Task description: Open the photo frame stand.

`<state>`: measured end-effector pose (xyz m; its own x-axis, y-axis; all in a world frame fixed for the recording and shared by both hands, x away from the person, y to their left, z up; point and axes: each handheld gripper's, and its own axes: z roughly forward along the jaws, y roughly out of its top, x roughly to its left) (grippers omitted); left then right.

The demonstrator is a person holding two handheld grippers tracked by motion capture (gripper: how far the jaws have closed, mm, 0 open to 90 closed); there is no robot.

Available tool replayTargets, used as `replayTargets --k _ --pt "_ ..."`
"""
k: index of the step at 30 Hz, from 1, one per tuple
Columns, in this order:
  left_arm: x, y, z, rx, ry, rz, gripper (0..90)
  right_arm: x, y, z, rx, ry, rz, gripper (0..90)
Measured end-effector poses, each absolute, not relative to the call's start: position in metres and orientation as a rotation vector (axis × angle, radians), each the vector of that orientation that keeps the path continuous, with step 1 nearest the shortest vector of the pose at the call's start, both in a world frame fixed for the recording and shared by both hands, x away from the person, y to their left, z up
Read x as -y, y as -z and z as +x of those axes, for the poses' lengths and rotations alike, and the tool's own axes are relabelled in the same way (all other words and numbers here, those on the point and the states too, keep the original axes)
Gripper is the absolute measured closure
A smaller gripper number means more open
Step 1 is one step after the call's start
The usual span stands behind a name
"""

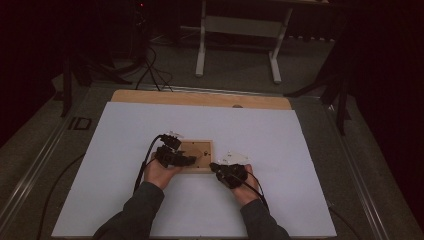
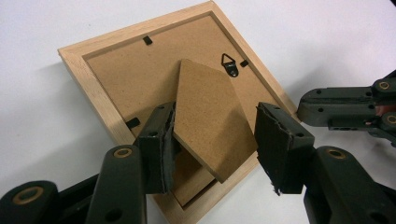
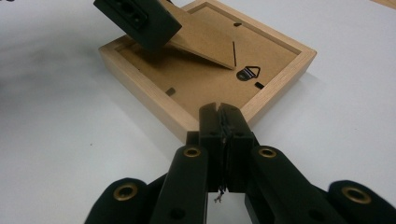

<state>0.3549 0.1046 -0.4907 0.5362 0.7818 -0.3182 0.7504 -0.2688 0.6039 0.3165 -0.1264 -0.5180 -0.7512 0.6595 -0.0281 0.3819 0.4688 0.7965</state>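
Lying face-down, wooden picture frame [image 2: 98,88]

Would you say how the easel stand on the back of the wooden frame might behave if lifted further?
The easel stand looks like thin, flat fibreboard: probably stiff, light. It seems joined at one end, so it should swing, perhaps snap if forced. The wooden frame may lift too.

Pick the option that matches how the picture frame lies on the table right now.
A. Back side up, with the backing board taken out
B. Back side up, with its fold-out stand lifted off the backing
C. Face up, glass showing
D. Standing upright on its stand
B: the picture frame lies with its brown backing and triangular hanger upward, and the fold-out stand is raised between the left gripper's jaws.
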Motion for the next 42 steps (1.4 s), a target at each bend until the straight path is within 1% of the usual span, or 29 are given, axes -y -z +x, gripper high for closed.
replayTargets --k 9,16,29,42 --pt "-0.105 0.495 0.359 -1.270 -0.001 2.041 49.5 0.127 0.518 0.317 -2.389 -1.171 0.882 87.6" --pt "-0.105 0.496 0.361 -1.277 0.030 2.028 52.7 0.127 0.518 0.317 -2.389 -1.171 0.883 87.6" --pt "-0.110 0.496 0.365 -1.309 0.119 1.964 52.2 0.127 0.518 0.317 -2.388 -1.172 0.885 87.1" --pt "-0.110 0.496 0.365 -1.322 0.113 1.974 55.4 0.127 0.518 0.317 -2.385 -1.174 0.887 85.9"
